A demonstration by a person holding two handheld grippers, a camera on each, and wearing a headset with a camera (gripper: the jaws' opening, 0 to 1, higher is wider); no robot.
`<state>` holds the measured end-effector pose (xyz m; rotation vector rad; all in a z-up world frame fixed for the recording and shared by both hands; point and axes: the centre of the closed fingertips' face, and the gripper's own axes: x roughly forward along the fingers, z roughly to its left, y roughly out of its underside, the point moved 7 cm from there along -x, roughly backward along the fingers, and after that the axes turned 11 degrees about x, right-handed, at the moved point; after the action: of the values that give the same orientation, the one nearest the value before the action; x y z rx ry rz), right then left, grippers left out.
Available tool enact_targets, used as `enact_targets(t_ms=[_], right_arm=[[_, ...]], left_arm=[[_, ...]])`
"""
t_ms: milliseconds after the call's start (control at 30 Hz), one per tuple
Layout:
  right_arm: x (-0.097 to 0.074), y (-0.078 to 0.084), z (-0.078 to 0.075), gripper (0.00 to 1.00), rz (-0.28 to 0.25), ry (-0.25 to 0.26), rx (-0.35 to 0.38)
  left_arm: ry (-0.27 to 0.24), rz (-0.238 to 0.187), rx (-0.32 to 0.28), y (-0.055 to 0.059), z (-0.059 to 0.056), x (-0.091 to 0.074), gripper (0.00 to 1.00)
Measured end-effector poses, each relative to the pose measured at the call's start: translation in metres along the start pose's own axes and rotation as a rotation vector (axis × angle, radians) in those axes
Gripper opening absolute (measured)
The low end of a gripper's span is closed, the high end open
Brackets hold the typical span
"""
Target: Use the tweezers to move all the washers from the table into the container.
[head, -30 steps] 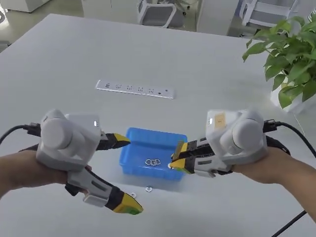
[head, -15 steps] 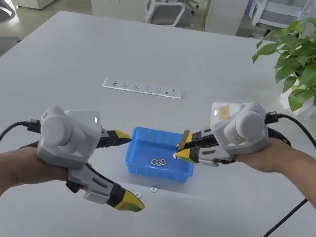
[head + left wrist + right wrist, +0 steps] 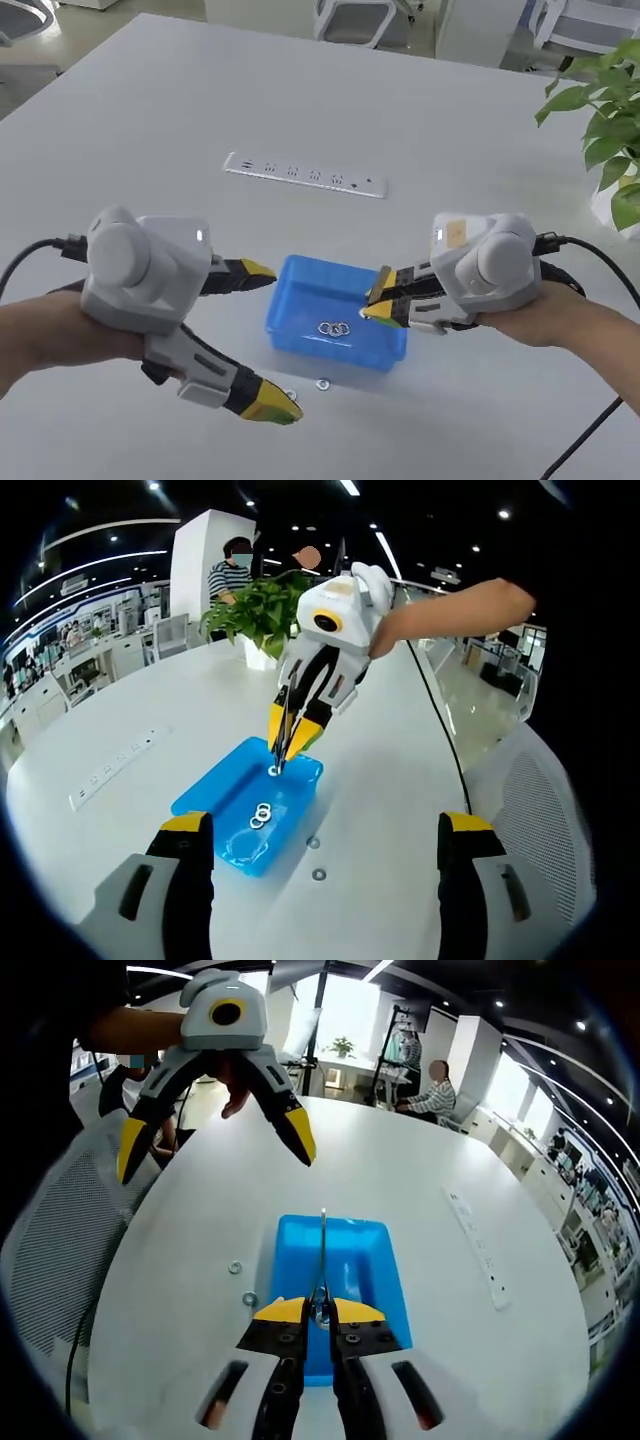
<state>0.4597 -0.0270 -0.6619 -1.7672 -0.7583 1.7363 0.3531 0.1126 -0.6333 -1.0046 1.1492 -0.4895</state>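
Compared with a second ago, the right gripper (image 3: 378, 298) has drifted from the near right corner of the container (image 3: 310, 290) to a spot farther along its right rim. The three washers (image 3: 337, 328) inside it and the two washers (image 3: 322, 383) outside it lie where they lay before.

We look down on a pale grey table (image 3: 150, 100). The container, a shallow blue tray, sits between the two grippers. The three washers are bunched on its floor, touching one another. The two washers lie on the table just beside the container's near wall, apart from each other.

The right gripper's jaws are pressed nearly together on the tweezers (image 3: 322, 1260), which stick straight out between the yellow tips. The thin points of the tweezers hang above the container, near its right rim. In the left gripper view a tiny pale ring shows at those points; we cannot tell whether it is a washer in their grip.

The left gripper (image 3: 266, 338) is at the container's left side, jaws spread wide with nothing between them. One yellow tip is near the container's left rim, and the other is over the table by the two washers.

A white power strip (image 3: 305, 174) lies well beyond the container, and a leafy green plant (image 3: 612, 125) stands at the far right.
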Motion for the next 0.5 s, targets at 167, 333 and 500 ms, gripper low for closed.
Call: enact_targets(t_ms=[167, 333, 500], right_arm=[[0.008, 0.007, -0.003, 0.08, 0.013, -0.011, 0.004], [0.016, 0.015, -0.005, 0.09, 0.021, -0.021, 0.020], [0.022, 0.020, -0.005, 0.09, 0.028, -0.028, 0.020]], left_arm=[[-0.004, -0.006, -0.009, 0.001, 0.002, -0.001, 0.98], [-0.008, -0.015, -0.021, 0.001, 0.005, -0.001, 0.98], [-0.009, -0.025, -0.031, 0.000, 0.008, 0.000, 0.95]])
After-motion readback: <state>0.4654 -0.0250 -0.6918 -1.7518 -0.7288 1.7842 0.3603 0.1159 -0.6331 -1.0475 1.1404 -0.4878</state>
